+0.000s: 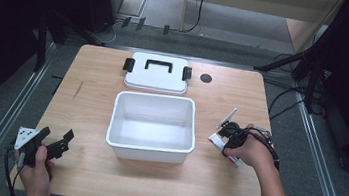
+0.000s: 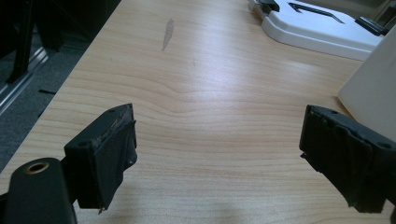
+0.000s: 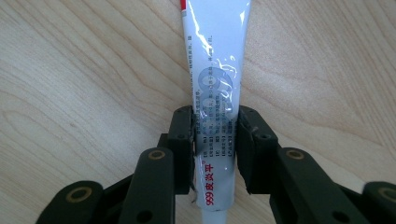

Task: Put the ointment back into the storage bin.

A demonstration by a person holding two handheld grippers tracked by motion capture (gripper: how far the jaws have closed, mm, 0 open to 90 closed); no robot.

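A white ointment tube (image 3: 215,84) with blue print lies on the wooden table (image 1: 85,107), right of the white open box (image 1: 152,125). My right gripper (image 3: 215,140) is shut on the tube, its jaws pressing both sides near the tube's lower half. In the high view the right gripper (image 1: 228,134) points down at the tube (image 1: 217,140) at the table's right side. My left gripper (image 1: 58,143) rests open at the front left corner, with nothing between its fingers (image 2: 107,154). The box's lid (image 1: 157,73), with a black handle and clips, lies flat behind the box.
A dark round hole (image 1: 206,78) sits in the table right of the lid (image 2: 322,28). A grey smear (image 2: 167,33) marks the wood at the left. The box's white wall (image 2: 371,91) stands to the right of the left gripper. Metal rails and cables run along the table's sides.
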